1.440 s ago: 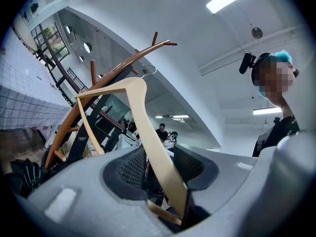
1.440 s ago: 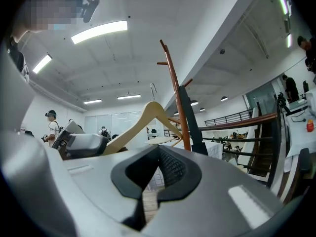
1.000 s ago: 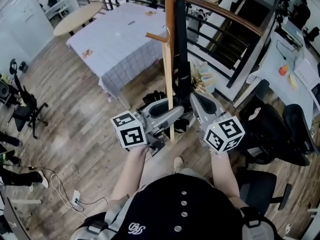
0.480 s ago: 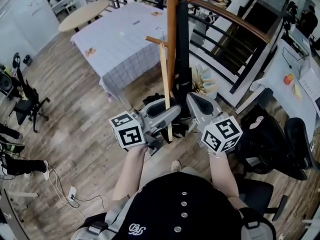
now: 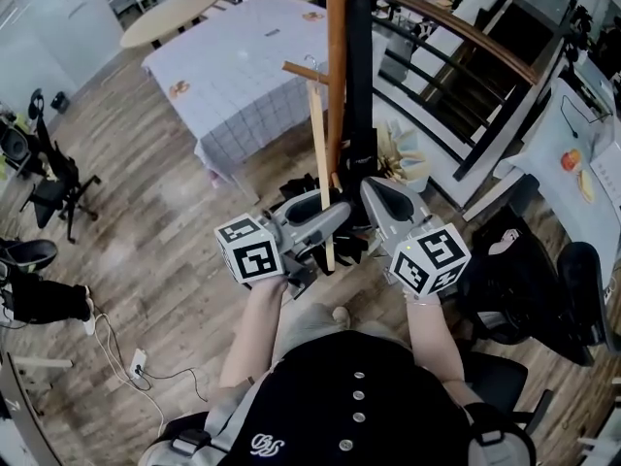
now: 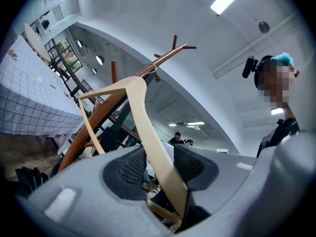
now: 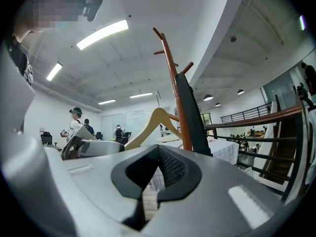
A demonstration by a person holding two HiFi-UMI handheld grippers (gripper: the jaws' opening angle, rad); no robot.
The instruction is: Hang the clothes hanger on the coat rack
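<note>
The left gripper (image 6: 158, 168) is clamped on the hanger (image 6: 141, 117), on its lower arm. Beside it, the right gripper (image 7: 150, 177) has its jaws apart and empty. Both have sunk slightly in the last second, lowering the hook (image 6: 150, 68) onto the peg (image 5: 303, 70) of the rack (image 5: 336, 27). The hanger looks nearly seated, so release seems close.

My left gripper (image 6: 160, 164): grey matt plastic shell; black pads (image 6: 131, 167) finely ribbed, rubbery-looking. Clothes hanger (image 6: 144, 117): pale wood, smooth, satin finish. Its hook (image 6: 150, 67): thin bright metal wire. Coat rack (image 5: 336, 66): reddish-brown wood, smooth, slight gloss. Tablecloth (image 5: 243, 76): checked cloth, matt. Floor (image 5: 155, 221): wood-look planks, soft sheen.
</note>
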